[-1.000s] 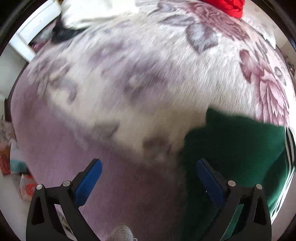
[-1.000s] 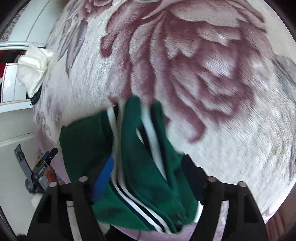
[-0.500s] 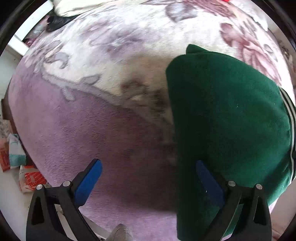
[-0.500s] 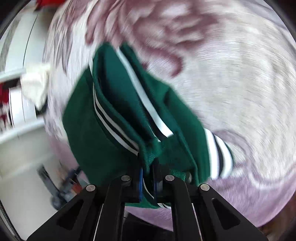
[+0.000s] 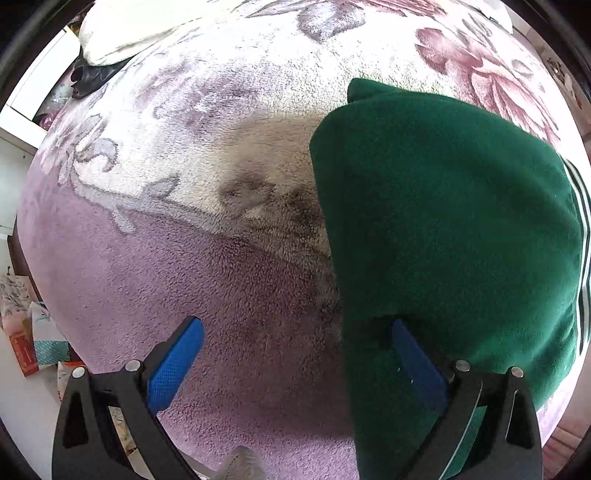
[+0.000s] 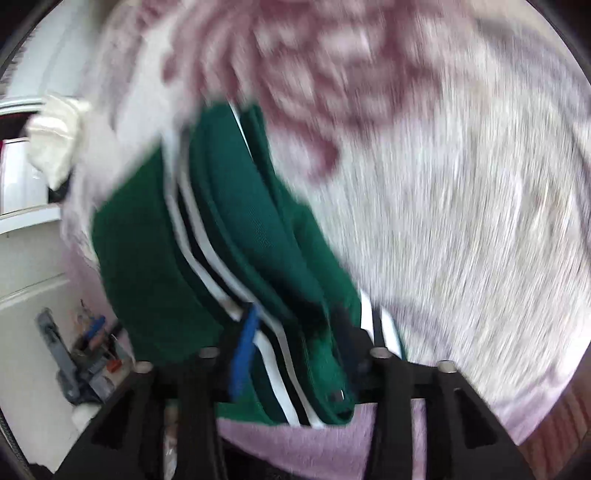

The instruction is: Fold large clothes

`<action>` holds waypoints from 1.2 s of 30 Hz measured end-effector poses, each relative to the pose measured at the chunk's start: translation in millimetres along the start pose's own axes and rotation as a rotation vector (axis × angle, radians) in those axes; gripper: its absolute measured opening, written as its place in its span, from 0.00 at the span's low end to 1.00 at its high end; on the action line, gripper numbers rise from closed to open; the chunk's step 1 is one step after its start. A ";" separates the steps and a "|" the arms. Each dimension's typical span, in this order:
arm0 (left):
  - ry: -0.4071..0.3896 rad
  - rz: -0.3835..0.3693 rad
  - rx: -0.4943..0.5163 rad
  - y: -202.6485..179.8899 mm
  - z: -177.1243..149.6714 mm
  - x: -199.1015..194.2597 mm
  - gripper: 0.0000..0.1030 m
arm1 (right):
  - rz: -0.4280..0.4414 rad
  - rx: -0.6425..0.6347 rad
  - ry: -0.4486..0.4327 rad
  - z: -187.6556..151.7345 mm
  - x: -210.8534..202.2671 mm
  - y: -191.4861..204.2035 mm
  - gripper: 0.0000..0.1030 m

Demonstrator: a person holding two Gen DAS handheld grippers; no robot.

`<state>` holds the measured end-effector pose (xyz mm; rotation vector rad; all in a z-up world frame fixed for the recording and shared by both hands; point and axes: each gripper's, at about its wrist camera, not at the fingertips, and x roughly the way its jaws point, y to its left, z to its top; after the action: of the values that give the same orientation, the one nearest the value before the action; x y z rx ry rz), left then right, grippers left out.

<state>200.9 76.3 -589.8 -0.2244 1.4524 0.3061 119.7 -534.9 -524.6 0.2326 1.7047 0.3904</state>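
A dark green garment [image 5: 443, 229] with white and black stripes lies folded on a fleecy floral blanket [image 5: 207, 147]. In the left wrist view my left gripper [image 5: 295, 354] is open, its left blue pad over bare blanket and its right pad over the garment's near left edge. In the blurred right wrist view the same garment [image 6: 155, 258] shows its striped edge between the fingers of my right gripper [image 6: 295, 354]. The jaws stand partly apart with cloth between them.
A cream pillow [image 5: 122, 33] and a dark item [image 5: 88, 77] lie at the blanket's far left. Bags and boxes [image 5: 33, 339] sit on the floor at the left. A white cloth [image 6: 55, 140] and tools on the floor [image 6: 85, 354] show beside the bed.
My right gripper was shut on the garment's striped edge half a second ago; its jaws now stand wider. The left view holds nearly still over the garment's left edge.
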 end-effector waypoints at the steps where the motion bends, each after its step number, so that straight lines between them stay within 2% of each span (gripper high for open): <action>1: 0.001 -0.003 -0.001 -0.5 2.7 0.7 1.00 | 0.041 0.018 -0.031 13.1 -2.5 0.5 0.64; 4: -0.001 -0.008 -0.001 3.3 8.3 3.1 1.00 | 0.159 0.054 -0.050 43.6 9.7 4.9 0.64; 6: -0.002 -0.008 0.001 2.6 9.3 3.1 1.00 | 0.214 0.052 0.011 62.3 42.8 28.4 0.64; 7: -0.003 -0.006 0.003 2.8 9.1 2.8 1.00 | 0.225 0.058 0.030 71.0 50.8 32.1 0.59; 8: -0.005 -0.005 0.004 2.6 8.9 2.2 1.00 | 0.212 0.065 0.028 74.8 57.2 38.2 0.46; 9: -0.007 -0.004 0.005 3.3 9.3 2.2 1.00 | 0.199 0.068 0.038 77.9 62.8 46.6 0.12; 13: -0.006 -0.062 -0.027 6.6 9.2 0.3 1.00 | 0.112 0.115 -0.073 72.8 43.0 54.5 0.09; 14: -0.005 -0.077 -0.038 7.4 8.1 -0.9 1.00 | 0.101 0.137 -0.083 74.9 37.8 44.0 0.09; 16: 0.009 -0.091 -0.062 10.8 8.5 -0.9 1.00 | 0.095 0.191 -0.047 76.0 52.2 29.2 0.09; 19: 0.015 -0.096 -0.090 18.7 5.5 -2.8 1.00 | 0.098 0.090 0.009 79.4 59.9 37.5 0.10; 20: 0.014 -0.105 -0.108 23.3 4.2 -4.5 1.00 | 0.093 0.053 0.014 82.0 54.6 40.6 0.13; 23: 0.011 -0.174 -0.175 39.2 -3.6 -7.7 1.00 | 0.113 0.000 0.039 78.9 36.2 34.8 0.32; 25: 0.011 -0.261 -0.195 44.8 -9.1 -2.6 1.00 | 0.123 -0.064 0.046 65.9 25.9 25.5 0.74; 27: 0.011 -0.311 -0.193 44.6 -13.9 3.6 1.00 | 0.112 -0.134 0.103 51.5 34.8 21.5 0.90; 29: 0.018 -0.377 -0.201 39.1 -19.0 10.6 1.00 | 0.126 -0.178 0.202 32.5 60.6 14.2 0.90; 30: 0.018 -0.426 -0.212 35.5 -21.1 14.3 1.00 | 0.134 -0.189 0.224 27.7 68.8 11.9 0.93; 31: 0.019 -0.455 -0.221 32.7 -22.3 17.0 1.00 | 0.136 -0.210 0.256 21.0 82.6 7.8 1.00; 32: 0.025 -0.507 -0.234 29.5 -23.7 22.8 1.00 | 0.140 -0.224 0.260 17.7 89.8 3.6 1.00; 36: 0.054 -0.641 -0.275 23.9 -21.3 40.8 1.00 | 0.287 -0.181 0.305 25.0 121.9 -16.3 1.00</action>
<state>176.5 94.5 -631.8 -0.9024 1.3110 -0.0286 124.4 -501.7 -645.6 0.2973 1.9255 0.8240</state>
